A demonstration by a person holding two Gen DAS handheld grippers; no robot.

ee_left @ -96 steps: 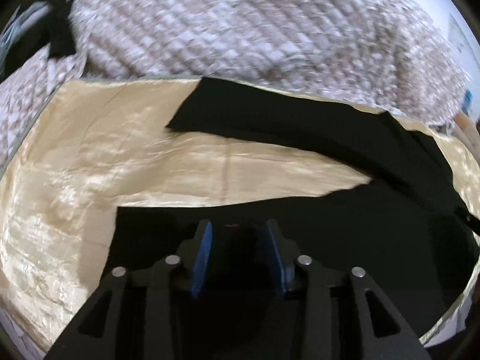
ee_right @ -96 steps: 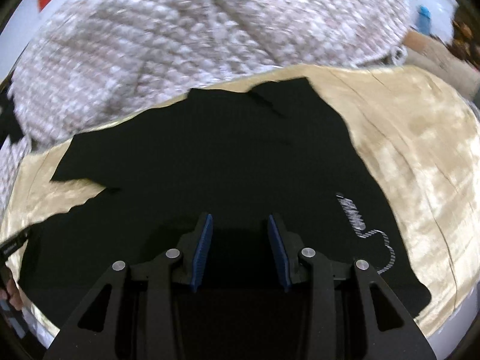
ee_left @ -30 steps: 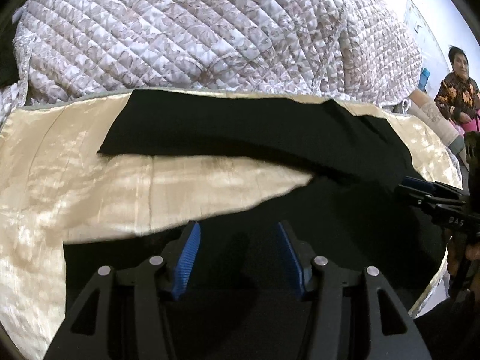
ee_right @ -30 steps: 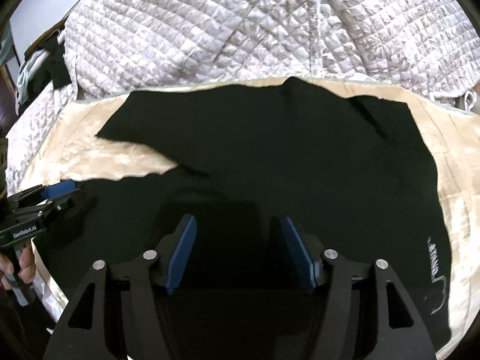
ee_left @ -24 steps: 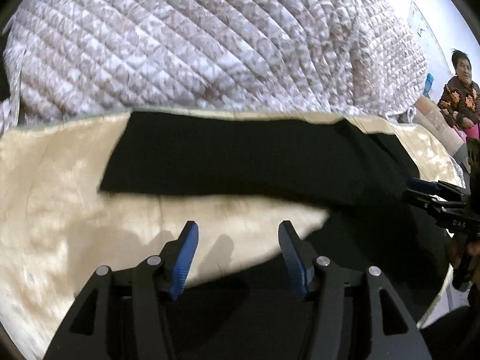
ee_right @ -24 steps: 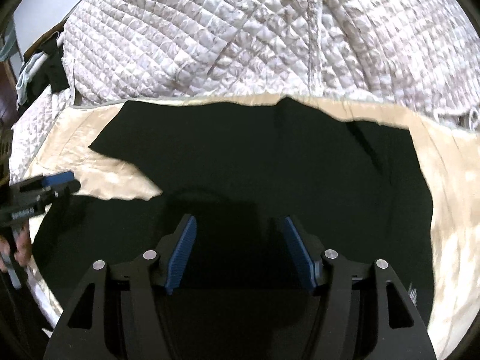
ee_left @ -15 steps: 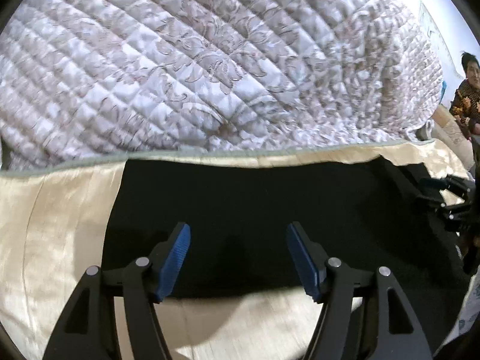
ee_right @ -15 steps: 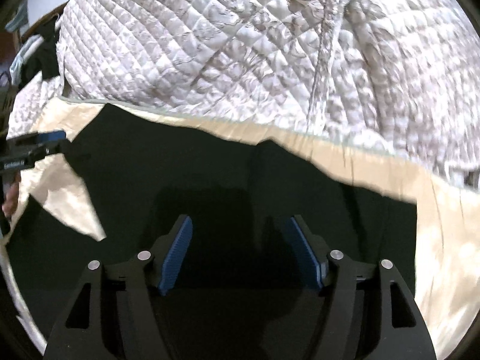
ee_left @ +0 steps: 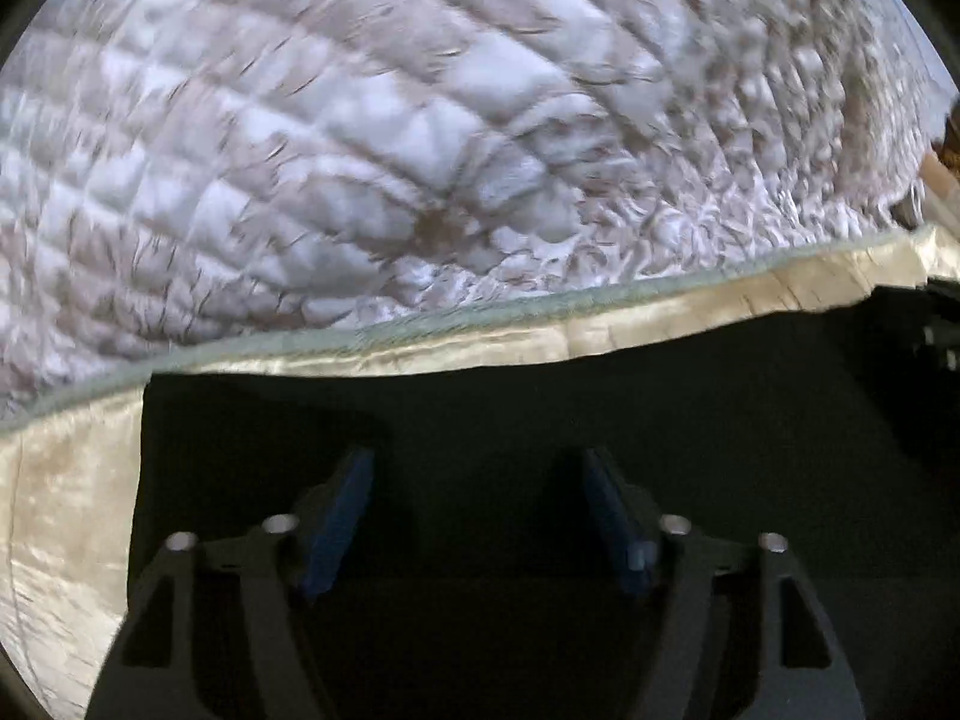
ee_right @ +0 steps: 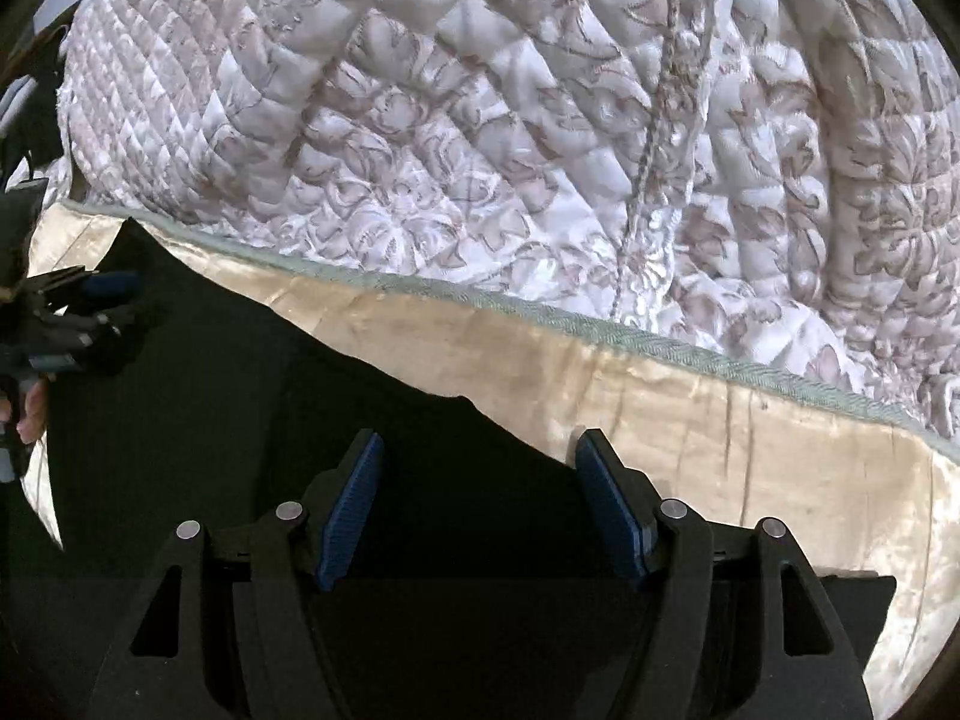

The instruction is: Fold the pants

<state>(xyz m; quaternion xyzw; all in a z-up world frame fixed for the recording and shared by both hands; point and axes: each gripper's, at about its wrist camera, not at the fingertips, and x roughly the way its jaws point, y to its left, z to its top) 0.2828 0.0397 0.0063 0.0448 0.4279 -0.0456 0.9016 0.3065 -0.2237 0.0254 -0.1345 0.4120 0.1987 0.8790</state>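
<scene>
Black pants [ee_left: 540,408] lie flat on a shiny gold sheet [ee_left: 66,480]. My left gripper [ee_left: 477,456] hangs low over the far leg of the pants, near its cuff end. Its jaws are closing, with flat black cloth beneath and between the blue pads and no visible pinch. My right gripper [ee_right: 479,435] is over the far edge of the pants [ee_right: 240,390], where the cloth meets the gold sheet [ee_right: 690,420]. Its jaws are closing too; the right pad stands at the cloth's edge. The left gripper [ee_right: 72,312] shows at the left of the right wrist view, a hand [ee_right: 30,414] on it.
A white and beige quilted bedspread [ee_left: 420,150] rises just behind the gold sheet's grey-green hem [ee_right: 600,324] and fills the top of both views [ee_right: 480,120]. Dark clothing lies at the far left edge of the right wrist view.
Both grippers have travelled forward across the pants to their far edge by the quilt. The jaws of both stand narrower than half a second ago.
</scene>
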